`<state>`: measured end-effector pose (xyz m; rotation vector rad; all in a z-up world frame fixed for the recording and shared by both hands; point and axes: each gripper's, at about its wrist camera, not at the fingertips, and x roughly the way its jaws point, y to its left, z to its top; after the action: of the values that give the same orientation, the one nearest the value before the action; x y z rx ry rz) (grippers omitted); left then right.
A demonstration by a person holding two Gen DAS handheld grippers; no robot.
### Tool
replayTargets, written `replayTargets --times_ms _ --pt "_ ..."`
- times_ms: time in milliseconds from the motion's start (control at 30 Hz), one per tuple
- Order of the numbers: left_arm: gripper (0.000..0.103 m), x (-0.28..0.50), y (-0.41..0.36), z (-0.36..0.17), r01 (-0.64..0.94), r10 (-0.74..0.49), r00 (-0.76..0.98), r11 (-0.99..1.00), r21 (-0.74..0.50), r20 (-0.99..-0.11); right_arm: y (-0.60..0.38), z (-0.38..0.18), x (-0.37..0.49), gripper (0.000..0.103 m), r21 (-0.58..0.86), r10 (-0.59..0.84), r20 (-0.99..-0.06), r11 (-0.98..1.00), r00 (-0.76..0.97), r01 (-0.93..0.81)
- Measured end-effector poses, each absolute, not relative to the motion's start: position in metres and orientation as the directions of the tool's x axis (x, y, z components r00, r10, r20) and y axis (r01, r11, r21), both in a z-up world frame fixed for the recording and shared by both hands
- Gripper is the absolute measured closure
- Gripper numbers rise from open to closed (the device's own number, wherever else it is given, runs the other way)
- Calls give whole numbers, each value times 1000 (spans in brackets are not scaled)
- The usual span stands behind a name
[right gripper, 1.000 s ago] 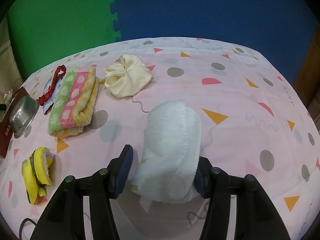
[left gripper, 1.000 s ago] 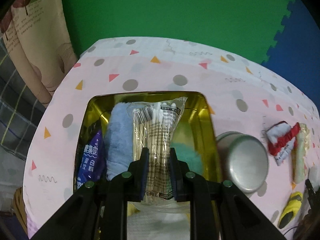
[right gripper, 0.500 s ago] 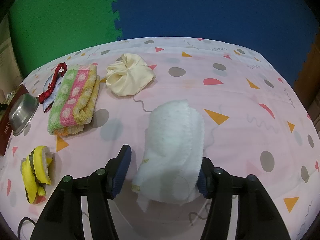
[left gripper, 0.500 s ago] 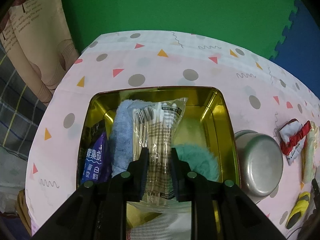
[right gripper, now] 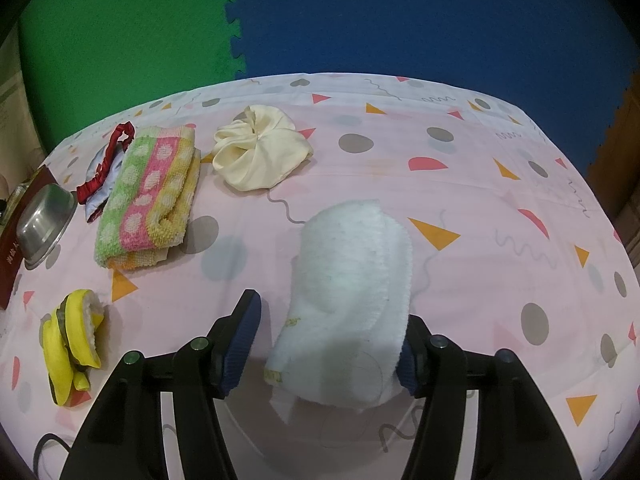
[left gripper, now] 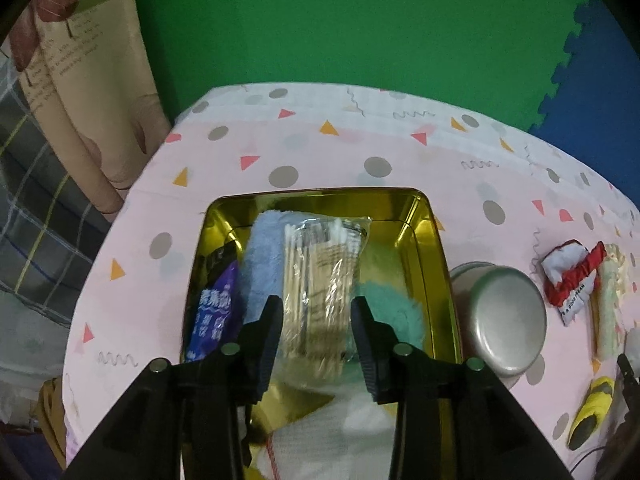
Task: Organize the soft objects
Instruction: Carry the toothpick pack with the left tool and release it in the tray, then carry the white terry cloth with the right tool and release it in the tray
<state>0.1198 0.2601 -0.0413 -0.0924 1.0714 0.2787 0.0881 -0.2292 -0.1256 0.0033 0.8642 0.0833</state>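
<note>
In the left wrist view a gold tin (left gripper: 436, 248) holds a light blue towel (left gripper: 262, 256), a purple packet (left gripper: 214, 312), a teal fluffy cloth (left gripper: 390, 308) and a clear pack of cotton swabs (left gripper: 320, 280) lying on top. My left gripper (left gripper: 318, 328) hangs over the pack, its jaws opening, with a small gap on each side of the pack. In the right wrist view a white fluffy cloth (right gripper: 352, 288) lies on the pink tablecloth between the jaws of my right gripper (right gripper: 326, 344). The right pad touches it; the left pad stands clear.
A steel bowl (left gripper: 506, 320) sits upside down right of the tin, beside a red-and-white pouch (left gripper: 568, 276). A striped towel (right gripper: 148, 200), a cream scrunchie (right gripper: 260, 152) and a yellow item (right gripper: 72, 340) lie left of the white cloth.
My left gripper's jaws have spread off the swab pack, which now rests in the tin, and the gripper has lifted slightly. The right gripper holds its place around the white cloth.
</note>
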Motion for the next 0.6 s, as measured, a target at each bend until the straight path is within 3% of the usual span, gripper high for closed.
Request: replayTargets --times_ms 600 --pt "67 36 247 -33 -322 204 537 947 24 -818 -237 -120 86 47 98 93 -768 995 634 -28"
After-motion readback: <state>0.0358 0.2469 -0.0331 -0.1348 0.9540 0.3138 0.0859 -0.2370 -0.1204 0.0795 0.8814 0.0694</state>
